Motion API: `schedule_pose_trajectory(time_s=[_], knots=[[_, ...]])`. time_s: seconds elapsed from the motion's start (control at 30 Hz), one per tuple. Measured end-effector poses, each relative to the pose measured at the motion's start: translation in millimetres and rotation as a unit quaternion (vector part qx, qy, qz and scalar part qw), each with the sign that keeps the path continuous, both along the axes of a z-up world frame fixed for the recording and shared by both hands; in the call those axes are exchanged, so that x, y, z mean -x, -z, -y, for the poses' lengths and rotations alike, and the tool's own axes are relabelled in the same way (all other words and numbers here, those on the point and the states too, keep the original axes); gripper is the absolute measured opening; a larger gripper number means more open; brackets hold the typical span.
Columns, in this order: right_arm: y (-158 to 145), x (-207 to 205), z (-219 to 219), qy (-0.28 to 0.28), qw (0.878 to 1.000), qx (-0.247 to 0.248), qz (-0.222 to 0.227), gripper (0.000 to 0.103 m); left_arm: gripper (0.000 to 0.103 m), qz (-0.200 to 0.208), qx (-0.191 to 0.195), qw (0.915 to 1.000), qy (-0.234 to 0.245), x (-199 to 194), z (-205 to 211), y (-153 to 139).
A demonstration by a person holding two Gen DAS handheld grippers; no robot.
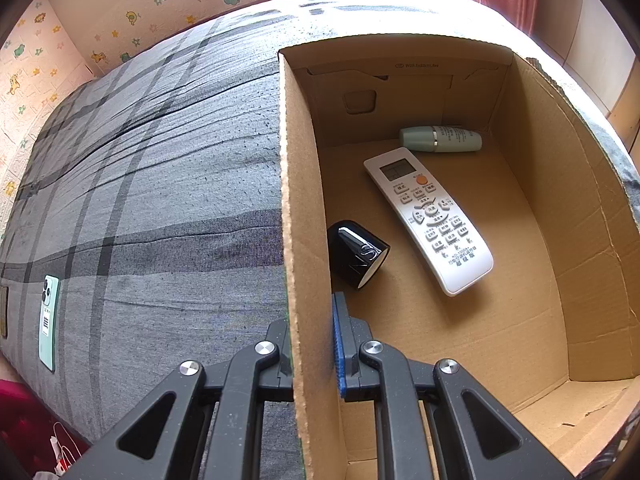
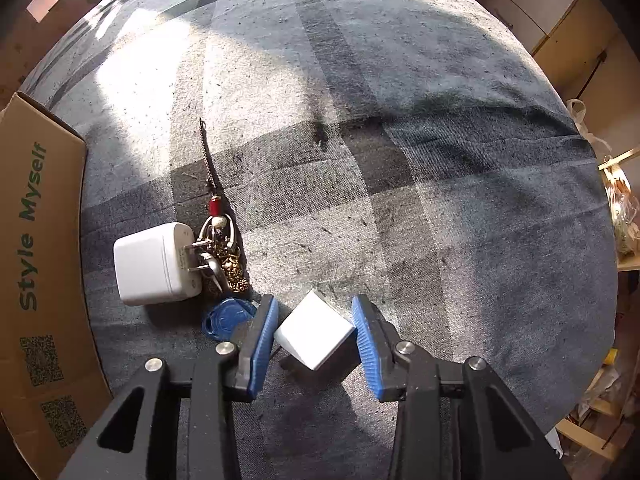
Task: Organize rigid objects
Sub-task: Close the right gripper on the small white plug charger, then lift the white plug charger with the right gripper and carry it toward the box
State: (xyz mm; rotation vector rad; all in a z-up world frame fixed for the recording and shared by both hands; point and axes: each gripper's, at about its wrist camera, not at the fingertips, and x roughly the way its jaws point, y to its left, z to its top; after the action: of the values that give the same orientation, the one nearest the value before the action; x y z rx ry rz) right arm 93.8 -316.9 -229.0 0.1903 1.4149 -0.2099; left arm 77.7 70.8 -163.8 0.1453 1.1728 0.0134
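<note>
In the left wrist view a cardboard box lies on the grey plaid bed. My left gripper is shut on the box's near wall. Inside the box lie a white remote, a black cone-shaped cap and a pale green bottle. In the right wrist view my right gripper is open around a small white cube on the bed, with a finger on each side. A white charger plug, a key bunch and a blue fob lie just left of it.
A mint green phone lies on the bed at the far left in the left wrist view. The box's outer side with printed text and QR codes stands at the left edge of the right wrist view. Wooden furniture stands beyond the bed.
</note>
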Motion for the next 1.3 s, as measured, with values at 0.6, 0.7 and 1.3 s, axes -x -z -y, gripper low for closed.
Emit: schedule_pose_trajectory(time_s=[0.6, 0.7, 1.3], knots=[[-38.3, 1.5, -32.5, -0.04, 0.999, 0.03, 0.02, 0.041, 0.013, 0.001, -0.001, 1.0, 0.0, 1.5, 2.2, 0.1], [-47.9, 1.2, -38.9, -0.047, 0.998, 0.031, 0.023, 0.041, 0.013, 0.001, -0.001, 1.0, 0.0, 1.5, 2.2, 0.1], [-118.2, 2.0, -86.4, -0.115, 0.99, 0.044, 0.068, 0.041, 0.013, 0.0, 0.0, 1.0, 0.0, 2.0, 2.4, -0.1]])
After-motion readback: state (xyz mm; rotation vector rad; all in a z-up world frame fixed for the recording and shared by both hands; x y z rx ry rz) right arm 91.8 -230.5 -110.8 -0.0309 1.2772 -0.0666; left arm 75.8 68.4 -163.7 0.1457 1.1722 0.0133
